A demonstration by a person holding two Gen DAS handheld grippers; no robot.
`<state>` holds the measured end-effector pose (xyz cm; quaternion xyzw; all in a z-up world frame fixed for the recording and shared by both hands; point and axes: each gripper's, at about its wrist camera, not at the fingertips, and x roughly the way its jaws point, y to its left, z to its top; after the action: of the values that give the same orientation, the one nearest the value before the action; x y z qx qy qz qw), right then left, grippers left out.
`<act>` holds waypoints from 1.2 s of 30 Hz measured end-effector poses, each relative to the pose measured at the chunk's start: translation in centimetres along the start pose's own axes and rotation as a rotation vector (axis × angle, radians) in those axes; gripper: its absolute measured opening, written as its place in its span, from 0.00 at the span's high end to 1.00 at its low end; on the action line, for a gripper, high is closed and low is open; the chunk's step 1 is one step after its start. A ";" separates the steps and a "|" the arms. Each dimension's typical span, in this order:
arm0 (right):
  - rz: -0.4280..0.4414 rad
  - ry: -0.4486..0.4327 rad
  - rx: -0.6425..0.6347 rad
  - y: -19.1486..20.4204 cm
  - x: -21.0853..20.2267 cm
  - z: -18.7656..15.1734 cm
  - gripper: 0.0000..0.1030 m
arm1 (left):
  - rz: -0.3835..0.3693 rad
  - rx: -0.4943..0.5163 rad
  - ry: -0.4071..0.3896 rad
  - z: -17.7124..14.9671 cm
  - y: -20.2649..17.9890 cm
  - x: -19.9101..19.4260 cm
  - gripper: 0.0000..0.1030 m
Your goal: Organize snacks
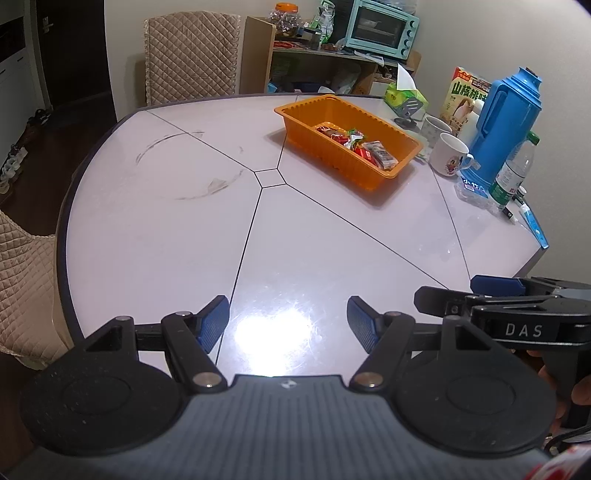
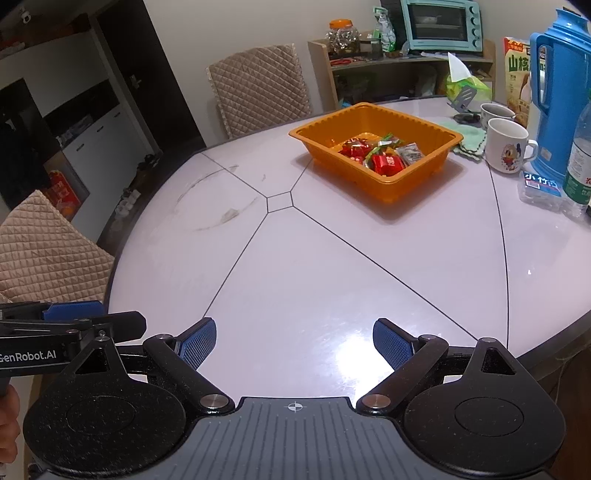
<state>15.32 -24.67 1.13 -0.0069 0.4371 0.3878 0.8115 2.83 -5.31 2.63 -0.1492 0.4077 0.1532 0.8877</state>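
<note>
An orange plastic tray (image 1: 295, 112) (image 2: 373, 112) stands on the far right part of the white table. Inside it lie several wrapped snacks (image 1: 364, 146) (image 2: 384, 155), mostly red, with some green and silver wrappers. My left gripper (image 1: 288, 321) hovers open over the near table edge with nothing between its blue pads. My right gripper (image 2: 293, 343) is open and empty too, close beside the left one. Each gripper shows at the edge of the other's view. Both are well short of the tray.
Right of the tray stand two white mugs (image 2: 508, 146), a blue thermos jug (image 2: 557, 92), a water bottle (image 1: 515, 170), a tissue pack (image 2: 539, 186) and a cereal box (image 1: 463, 94). Quilted chairs (image 2: 258, 86) sit at the far and left sides. A shelf with a teal oven (image 1: 382, 27) stands behind.
</note>
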 end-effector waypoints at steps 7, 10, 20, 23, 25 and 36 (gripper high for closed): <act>-0.001 0.000 0.000 0.1 0.1 -0.1 0.11 | -0.001 0.000 0.000 0.0 0.0 0.0 0.34; -0.001 0.001 0.001 0.0 0.1 -0.1 0.11 | -0.002 0.000 0.000 -0.1 0.0 0.0 0.34; -0.011 0.001 0.007 0.1 0.2 -0.1 0.11 | -0.011 0.006 0.003 0.0 0.2 0.0 0.34; -0.013 0.002 0.007 0.2 0.3 -0.1 0.11 | -0.013 0.008 0.002 0.1 0.2 0.1 0.34; -0.014 0.002 0.009 0.2 0.3 -0.1 0.11 | -0.015 0.010 0.003 0.1 0.2 0.1 0.34; -0.020 0.005 0.017 0.2 0.5 0.0 0.11 | -0.023 0.016 0.009 0.4 0.6 0.4 0.34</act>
<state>15.36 -24.24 0.77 -0.0054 0.4423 0.3761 0.8142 3.14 -4.56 2.45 -0.1475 0.4109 0.1389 0.8889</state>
